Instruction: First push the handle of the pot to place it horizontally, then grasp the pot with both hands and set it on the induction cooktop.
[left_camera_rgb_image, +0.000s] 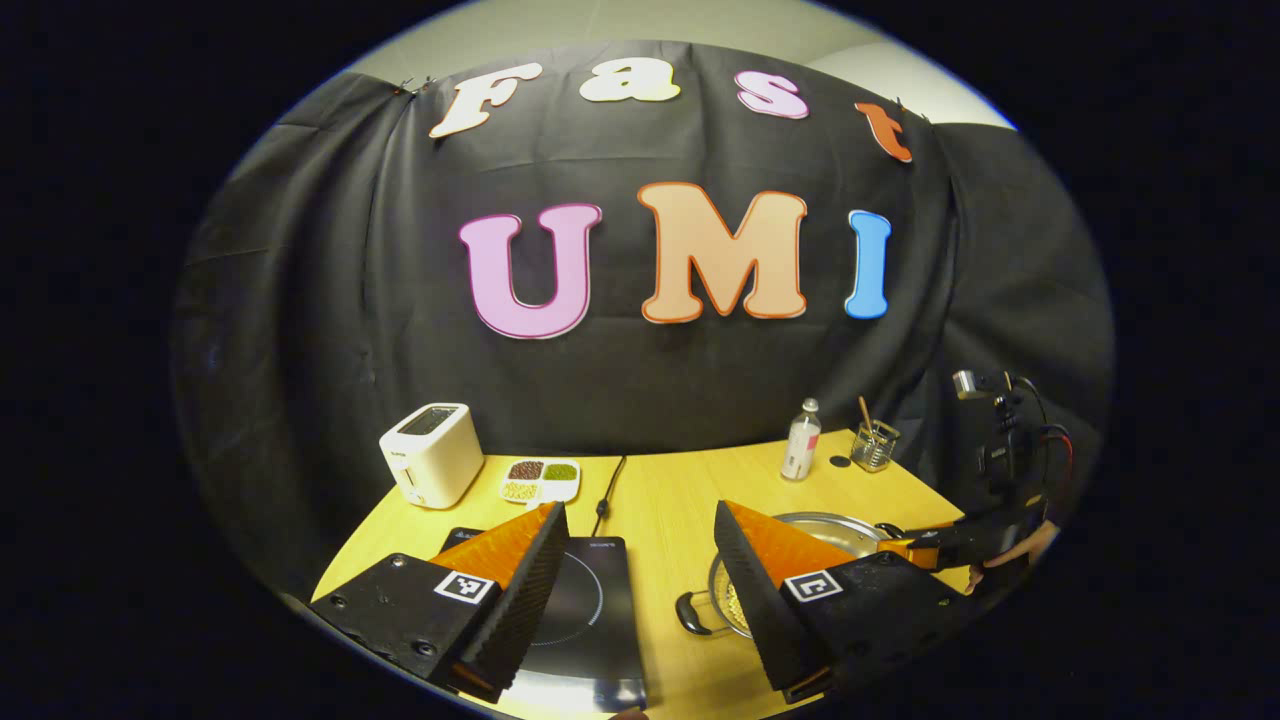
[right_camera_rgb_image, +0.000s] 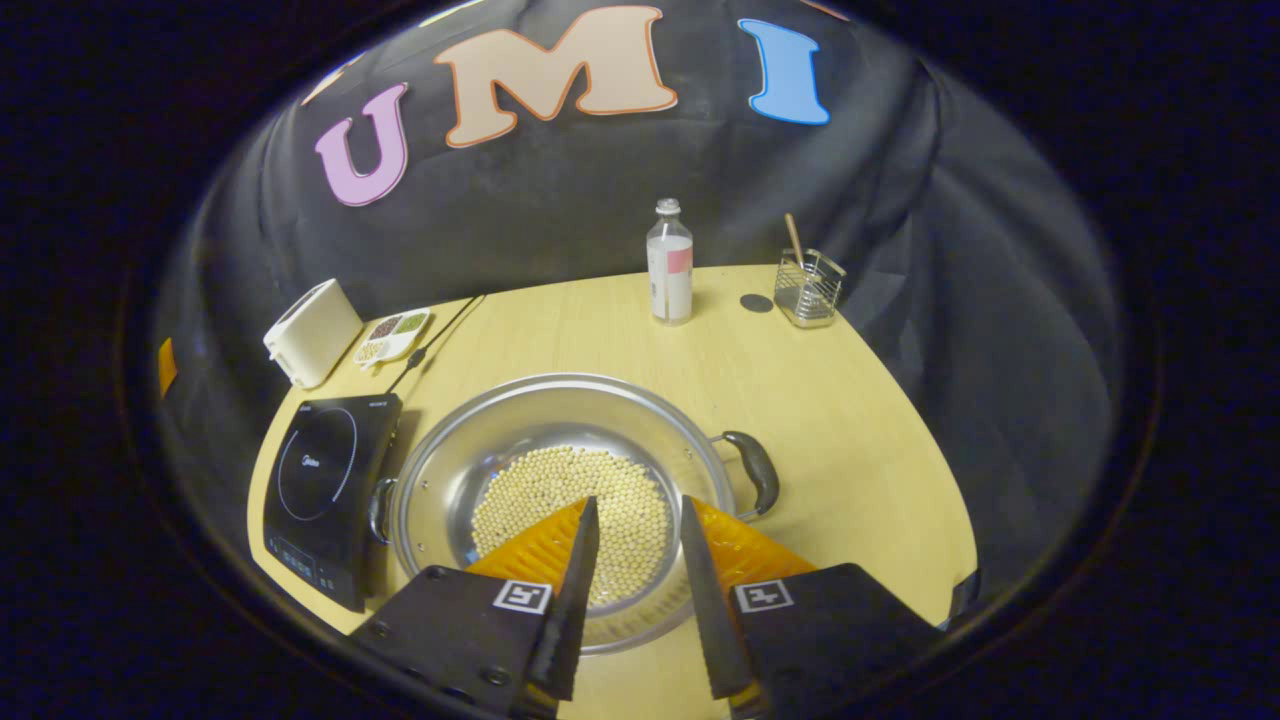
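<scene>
A wide steel pot (right_camera_rgb_image: 440, 470) holding pale beans stands on the wooden table, one black handle (right_camera_rgb_image: 757, 470) to its right and the other (right_camera_rgb_image: 380, 510) to its left beside the black induction cooktop (right_camera_rgb_image: 325, 480). My right gripper (right_camera_rgb_image: 640, 505) hovers over the pot's near rim, open with a narrow gap and nothing between its fingers. In the left gripper view, my left gripper (left_camera_rgb_image: 640, 512) is wide open above the table, between the cooktop (left_camera_rgb_image: 590, 600) and the pot (left_camera_rgb_image: 850, 528), whose near handle (left_camera_rgb_image: 690, 612) points toward the cooktop. Farther off, the right gripper (left_camera_rgb_image: 935, 550) and a hand are at the pot's right side.
At the back left stand a white toaster (right_camera_rgb_image: 312, 332) and a small divided dish of beans (right_camera_rgb_image: 392, 337), with a black cable (right_camera_rgb_image: 430, 340) running past them. A clear bottle (right_camera_rgb_image: 669, 262) and a wire utensil holder (right_camera_rgb_image: 808, 285) stand at the back right.
</scene>
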